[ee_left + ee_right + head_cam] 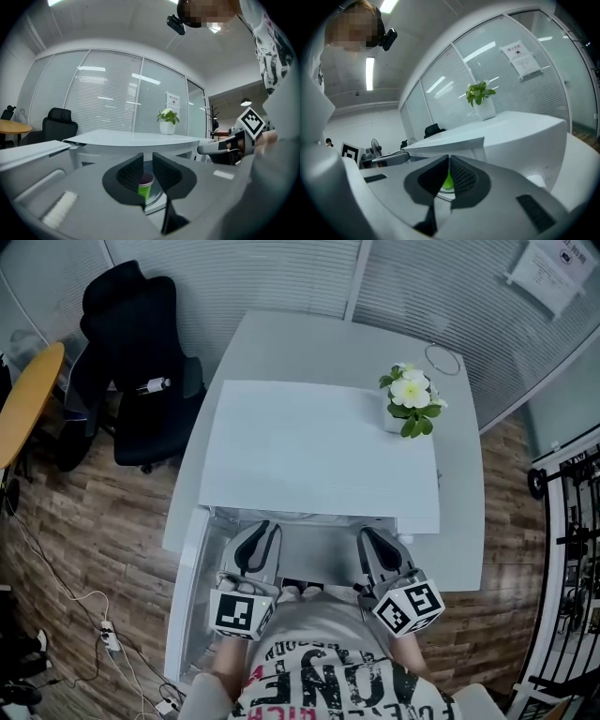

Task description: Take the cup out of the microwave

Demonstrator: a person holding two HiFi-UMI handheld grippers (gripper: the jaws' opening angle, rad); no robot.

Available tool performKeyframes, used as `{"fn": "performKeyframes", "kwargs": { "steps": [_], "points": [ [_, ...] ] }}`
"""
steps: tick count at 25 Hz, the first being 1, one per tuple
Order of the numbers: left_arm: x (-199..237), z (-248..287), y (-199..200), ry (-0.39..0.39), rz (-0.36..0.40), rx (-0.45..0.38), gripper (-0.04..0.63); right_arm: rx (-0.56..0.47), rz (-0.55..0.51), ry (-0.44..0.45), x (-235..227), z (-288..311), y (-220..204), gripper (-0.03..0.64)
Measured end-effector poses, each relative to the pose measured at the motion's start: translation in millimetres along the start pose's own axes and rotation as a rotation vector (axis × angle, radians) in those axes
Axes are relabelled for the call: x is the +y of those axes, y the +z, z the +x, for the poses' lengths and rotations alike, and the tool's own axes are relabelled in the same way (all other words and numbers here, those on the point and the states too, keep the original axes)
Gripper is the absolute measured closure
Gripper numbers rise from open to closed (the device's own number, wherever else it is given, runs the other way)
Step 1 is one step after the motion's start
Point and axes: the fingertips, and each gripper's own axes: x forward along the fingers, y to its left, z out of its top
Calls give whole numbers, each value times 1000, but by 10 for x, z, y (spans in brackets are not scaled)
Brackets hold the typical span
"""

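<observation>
Cup sits upright inside the microwave, long axis vertical, mouth up, green wall w/ a dark rim. It's on the glass turntable, dead ahead at 12 o'clock of both grippers and clear of both. Contents not visible. Left gripper: fingers spread, nothing pinched. Right gripper: fingers nearly together, thin slit, gripping nothing. Door hangs open at 8 o'clock. My shirt reads "ONE". Wall notice at 1 o'clock is illegible.
</observation>
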Motion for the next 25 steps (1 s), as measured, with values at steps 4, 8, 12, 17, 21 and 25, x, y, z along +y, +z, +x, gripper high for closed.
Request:
{"fn": "performKeyframes", "kwargs": {
  "steps": [4, 8, 12, 17, 21, 25],
  "points": [
    [-53, 46, 11, 5, -5, 6, 525, -12, 14, -2, -70, -34, 12, 595],
    [-80, 3, 9, 2, 7, 17, 525, -19, 32, -10, -89, -83, -30, 595],
    [-66, -56, 0, 17, 16, 27, 525, -17, 40, -13, -101, -133, -66, 595],
    [-92, -69, 15, 33, 30, 27, 525, -29, 42, -3, -96, -196, -30, 595],
    [-184, -90, 63, 54, 45, 9, 525, -22, 38, 11, -138, -250, -83, 595],
    [-231, -165, 34, 79, 34, -4, 525, -12, 24, 45, -103, -251, -124, 595]
  ]
}}
